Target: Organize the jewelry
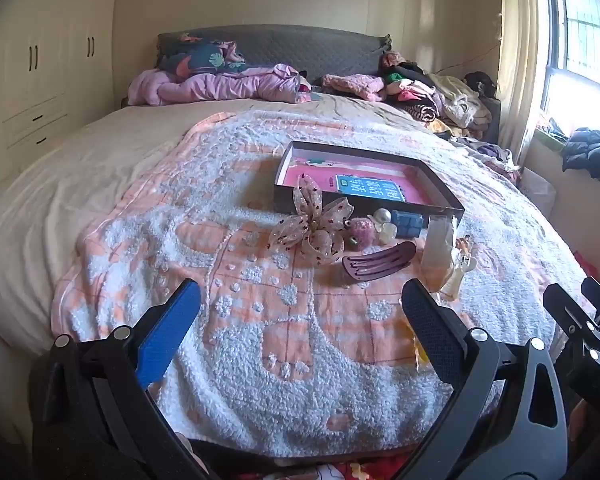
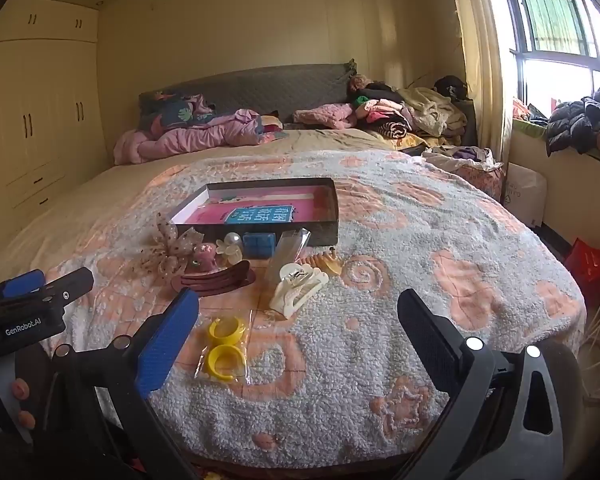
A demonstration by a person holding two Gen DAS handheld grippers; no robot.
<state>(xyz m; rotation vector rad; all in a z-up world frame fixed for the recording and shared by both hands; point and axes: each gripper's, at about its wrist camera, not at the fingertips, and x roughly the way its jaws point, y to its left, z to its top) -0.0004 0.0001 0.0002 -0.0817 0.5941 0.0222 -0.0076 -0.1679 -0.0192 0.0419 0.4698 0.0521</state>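
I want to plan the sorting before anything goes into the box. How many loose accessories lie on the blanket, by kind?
Hair claws and clips: 3 (maroon clip, white claw, orange claw)
Ribbon bow: 1
Yellow rings, bagged: 2
Total: 6, small pieces by the box uncounted.

Left wrist: low at the bed's foot, facing the headboard (image 1: 284, 46).
Right wrist: beside it, same heading.
Shared: box (image 1: 364, 178) (image 2: 260, 208), blanket (image 1: 260, 380) (image 2: 380, 340).

The fluffy, bumpy white-and-orange cloth blanket (image 2: 380, 360) holds a shiny smooth white plastic hair claw (image 2: 298, 288), two glossy yellow plastic rings (image 2: 224, 344) in a clear crinkly plastic bag, and a see-through sparkly ribbon bow (image 1: 316, 224).
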